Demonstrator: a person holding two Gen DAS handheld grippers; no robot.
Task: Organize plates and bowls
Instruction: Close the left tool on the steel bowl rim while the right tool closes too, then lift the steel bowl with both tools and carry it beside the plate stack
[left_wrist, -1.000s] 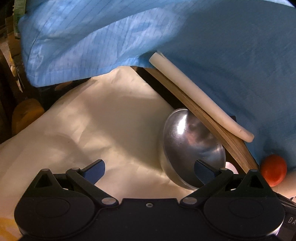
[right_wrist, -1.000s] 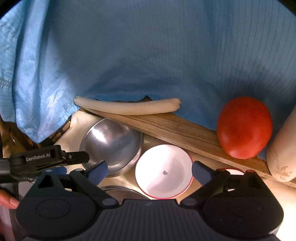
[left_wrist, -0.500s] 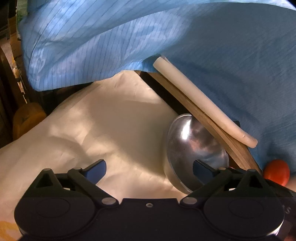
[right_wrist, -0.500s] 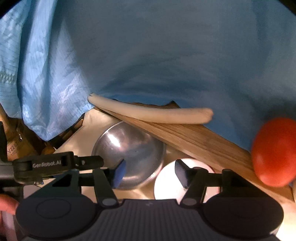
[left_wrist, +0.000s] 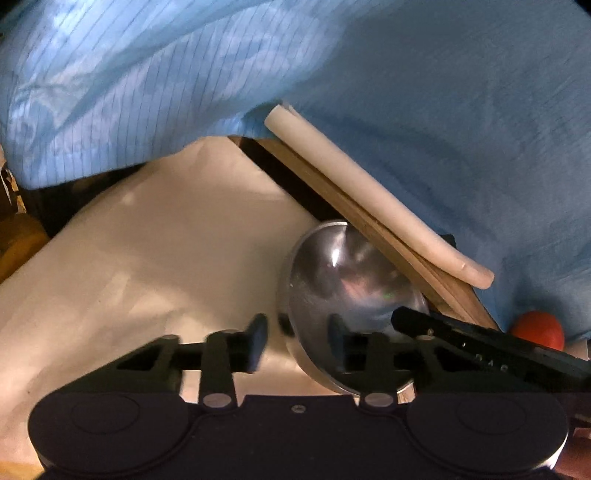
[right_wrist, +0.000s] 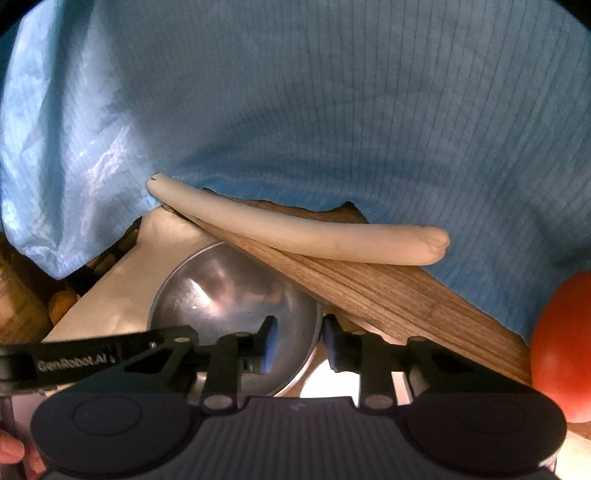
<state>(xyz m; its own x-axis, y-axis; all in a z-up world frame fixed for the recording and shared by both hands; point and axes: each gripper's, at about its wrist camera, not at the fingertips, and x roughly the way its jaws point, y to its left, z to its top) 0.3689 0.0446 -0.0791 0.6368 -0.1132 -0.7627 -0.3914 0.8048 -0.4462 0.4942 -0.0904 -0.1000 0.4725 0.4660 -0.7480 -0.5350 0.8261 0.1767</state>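
At the steel bowl, taken as landmark: left of it lies bare cream cloth over the table; the left tongs stand narrowed astride its left rim, not visibly pinching. Right of centre, the right tongs are likewise narrowed across the right rim, contact uncertain. Behind the bowl leans a wooden board; right of it sits a tomato. Risk: polished rim slipping from either grip, or lifting into the board.

Steel bowl rim is straddled by right gripper, jaws narrowed, contact unclear. Left gripper is seen alongside. Wooden board, white roll, tomato behind.
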